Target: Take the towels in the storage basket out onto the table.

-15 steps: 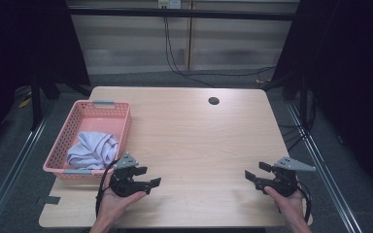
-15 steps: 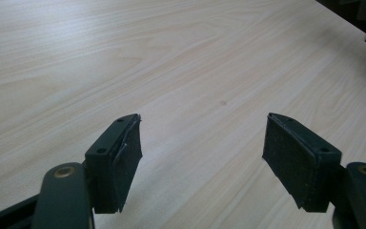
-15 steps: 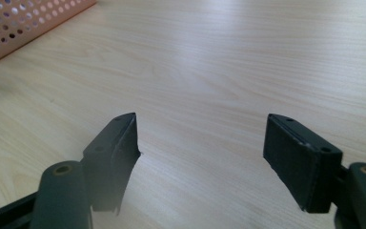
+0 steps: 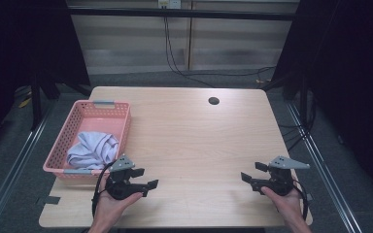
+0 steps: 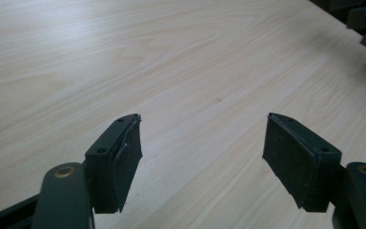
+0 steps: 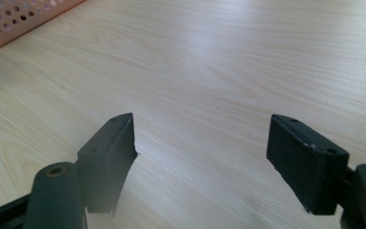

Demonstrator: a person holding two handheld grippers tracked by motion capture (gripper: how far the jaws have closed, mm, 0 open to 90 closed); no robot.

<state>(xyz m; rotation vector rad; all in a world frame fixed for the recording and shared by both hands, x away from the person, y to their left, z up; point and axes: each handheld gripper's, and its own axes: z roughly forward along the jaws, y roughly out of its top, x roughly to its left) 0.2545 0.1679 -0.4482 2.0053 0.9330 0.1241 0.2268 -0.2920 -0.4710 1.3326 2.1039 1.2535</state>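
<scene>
Pale wood tabletop (image 4: 184, 141) w/ dark surroundings; at its near edge the left gripper (image 4: 143, 179) sits just right of the pink basket's (image 4: 60, 145) near corner, jaws wide apart on nothing, prob. parked low for an easy reach. The right gripper (image 4: 250, 173) rests well right of the basket, jaws also spread, empty. Farther back, the white cloth (image 4: 93, 148) lies bunched in the basket's near half, untouched; likely the thing to grab.

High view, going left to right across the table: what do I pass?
Pink basket with the pale cloth in it → left gripper → dark round hole in the table top → right gripper.
</scene>
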